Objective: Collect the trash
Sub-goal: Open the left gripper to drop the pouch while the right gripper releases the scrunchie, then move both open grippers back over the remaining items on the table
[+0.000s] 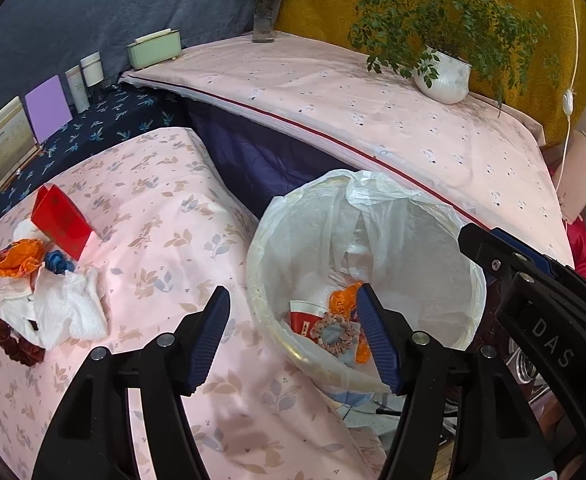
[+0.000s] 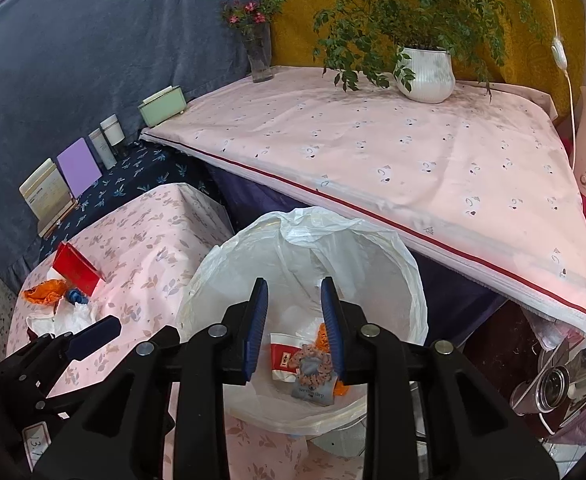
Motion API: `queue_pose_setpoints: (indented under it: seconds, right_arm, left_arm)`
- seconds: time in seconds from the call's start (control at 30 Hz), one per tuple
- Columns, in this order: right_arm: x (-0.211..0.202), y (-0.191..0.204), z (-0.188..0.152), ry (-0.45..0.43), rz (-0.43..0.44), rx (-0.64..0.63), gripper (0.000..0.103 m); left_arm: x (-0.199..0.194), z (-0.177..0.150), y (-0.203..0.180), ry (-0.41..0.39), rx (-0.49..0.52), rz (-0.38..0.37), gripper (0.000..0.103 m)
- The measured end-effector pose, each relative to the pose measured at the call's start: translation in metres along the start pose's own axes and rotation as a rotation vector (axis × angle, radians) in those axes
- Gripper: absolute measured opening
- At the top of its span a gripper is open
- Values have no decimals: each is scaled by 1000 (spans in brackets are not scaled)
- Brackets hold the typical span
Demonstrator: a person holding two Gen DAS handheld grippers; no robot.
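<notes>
The round white bin lined with a translucent plastic bag (image 2: 305,264) stands just right of the pink leaf-print counter (image 1: 165,208), and already holds a red-and-white paper cup (image 2: 283,354), a patterned fabric scrunchie (image 2: 313,366) and an orange wrapper.

So the job looks partly done. A pile is left on the counter's left side: crumpled white tissue (image 1: 65,308), a red cardboard box (image 1: 61,220), an orange crumpled wrapper (image 1: 15,260), a dark red scrunchie (image 1: 17,340) and a small blue scrap (image 1: 57,262).

The right gripper (image 2: 295,320) hangs over the bin, fingers slightly parted and empty; the left gripper (image 1: 293,336) straddles the bin's near rim, fingers spread wide, holding nothing.
</notes>
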State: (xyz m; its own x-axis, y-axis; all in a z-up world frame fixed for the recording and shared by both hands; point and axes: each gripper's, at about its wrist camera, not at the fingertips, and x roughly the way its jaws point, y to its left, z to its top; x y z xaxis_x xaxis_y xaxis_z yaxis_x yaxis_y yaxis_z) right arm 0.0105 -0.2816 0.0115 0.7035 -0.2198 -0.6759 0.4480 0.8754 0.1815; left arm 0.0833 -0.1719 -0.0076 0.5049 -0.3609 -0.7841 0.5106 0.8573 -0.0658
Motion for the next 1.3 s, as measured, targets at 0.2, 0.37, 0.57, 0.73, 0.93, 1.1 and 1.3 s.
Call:
queue_pose_setpoints:
  seconds: [0.2,0.37,0.57,0.73,0.93,1.1,1.3]
  right_arm:
    - [-7,16,0,-9,10,-25,32]
    - [-9,34,-3,-6,22,-51,37]
    - [-11,56,-8,0,40,-84,39]
    - [-13,75,-13,7,53,-117,39]
    - [-16,103,-20,14,73,-161,42]
    - [-16,126,-26,23,91,-196,42]
    - [-11,153,-34,40,112,-234,43]
  left_arm:
    - [-8,-2,17,-11,-44,24,70]
    - [-14,-7,38,-16,-93,49,74]
    - [-23,-15,66,-22,-147,74,74]
    - [-33,-22,89,-35,-184,102,74]
    - [-44,-32,117,-46,-232,129,74]
    - [-51,-40,139,-54,-259,165,74]
    - [-56,-53,171,-50,-321,201,74]
